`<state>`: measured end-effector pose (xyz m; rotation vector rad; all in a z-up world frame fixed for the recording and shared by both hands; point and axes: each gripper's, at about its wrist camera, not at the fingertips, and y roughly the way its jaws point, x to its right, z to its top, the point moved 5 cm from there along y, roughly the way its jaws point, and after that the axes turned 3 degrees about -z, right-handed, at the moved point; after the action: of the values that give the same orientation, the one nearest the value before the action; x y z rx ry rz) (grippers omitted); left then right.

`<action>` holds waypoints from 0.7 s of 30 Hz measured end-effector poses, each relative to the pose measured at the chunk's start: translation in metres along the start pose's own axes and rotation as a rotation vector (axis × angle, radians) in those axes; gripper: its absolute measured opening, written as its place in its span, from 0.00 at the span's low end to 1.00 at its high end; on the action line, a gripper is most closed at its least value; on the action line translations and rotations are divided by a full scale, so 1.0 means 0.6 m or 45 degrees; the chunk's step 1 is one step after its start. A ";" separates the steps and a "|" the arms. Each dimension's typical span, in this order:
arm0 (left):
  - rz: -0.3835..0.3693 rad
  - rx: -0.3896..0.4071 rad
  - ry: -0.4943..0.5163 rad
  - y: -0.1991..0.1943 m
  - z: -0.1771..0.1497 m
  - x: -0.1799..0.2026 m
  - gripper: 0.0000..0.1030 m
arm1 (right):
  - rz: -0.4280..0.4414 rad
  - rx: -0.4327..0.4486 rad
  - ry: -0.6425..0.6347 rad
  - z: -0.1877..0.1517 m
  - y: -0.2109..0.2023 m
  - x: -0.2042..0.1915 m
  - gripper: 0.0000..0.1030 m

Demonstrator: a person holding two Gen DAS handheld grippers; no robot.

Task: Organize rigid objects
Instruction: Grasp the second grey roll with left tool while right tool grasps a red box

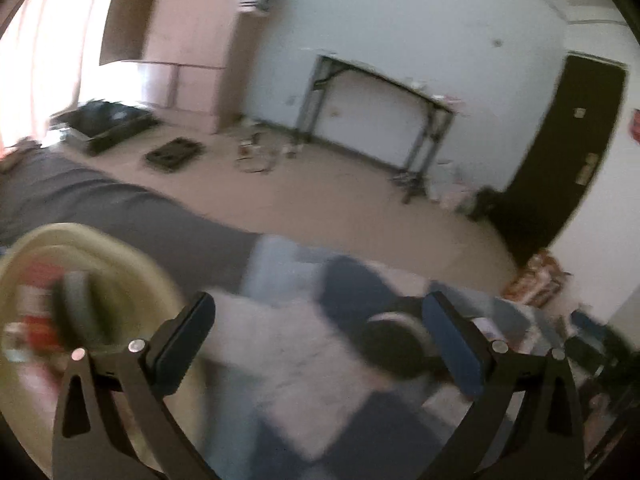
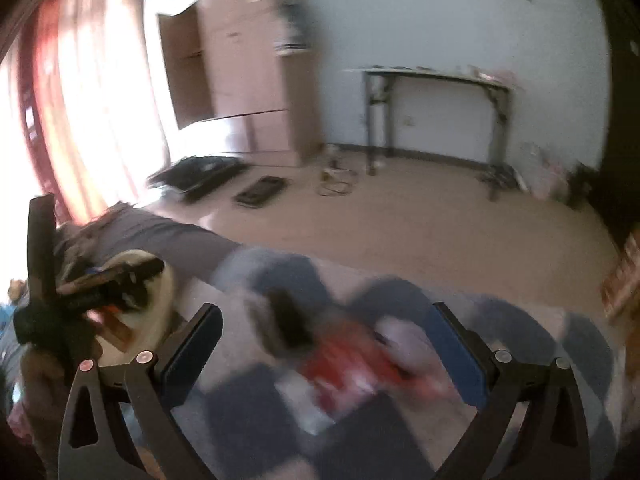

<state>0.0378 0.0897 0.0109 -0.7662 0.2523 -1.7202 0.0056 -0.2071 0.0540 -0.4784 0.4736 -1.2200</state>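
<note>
Both views are blurred by motion. In the left wrist view my left gripper (image 1: pixel 320 344) is open and empty over a blue-and-white checked cloth (image 1: pixel 288 360). A cream basket (image 1: pixel 92 252) holding several red and grey items lies at its left. A dark round object (image 1: pixel 396 344) lies by the right finger. In the right wrist view my right gripper (image 2: pixel 328 356) is open above a dark object (image 2: pixel 288 320) and a red object (image 2: pixel 348 364) on the cloth. The left gripper (image 2: pixel 44 280) and the basket (image 2: pixel 160 300) show at the left.
A grey sheet (image 1: pixel 100 208) covers the bed beyond the cloth. The floor holds a dark tray (image 1: pixel 174 154), a black case (image 1: pixel 104 124) and cables. A folding table (image 1: pixel 384 120) and a wardrobe (image 1: pixel 188 48) stand against the far wall. A dark door (image 1: pixel 568 140) is at the right.
</note>
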 end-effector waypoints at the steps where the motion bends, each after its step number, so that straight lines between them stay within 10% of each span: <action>1: -0.074 0.036 0.030 0.013 -0.005 0.014 1.00 | 0.009 -0.002 0.013 -0.020 -0.002 0.025 1.00; 3: -0.175 0.094 0.134 0.039 -0.024 0.035 1.00 | 0.009 -0.033 -0.047 -0.035 0.014 0.046 1.00; 8: -0.052 0.019 0.189 0.101 -0.047 0.039 1.00 | 0.027 0.008 -0.228 -0.044 0.043 0.065 1.00; 21: -0.165 0.120 0.286 0.108 -0.050 0.055 1.00 | -0.063 -0.152 -0.174 -0.060 0.058 0.131 1.00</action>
<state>0.0667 0.0330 -0.0353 -0.5294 0.2772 -1.9294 0.0329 -0.2762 -0.0024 -0.6740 0.4214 -1.2021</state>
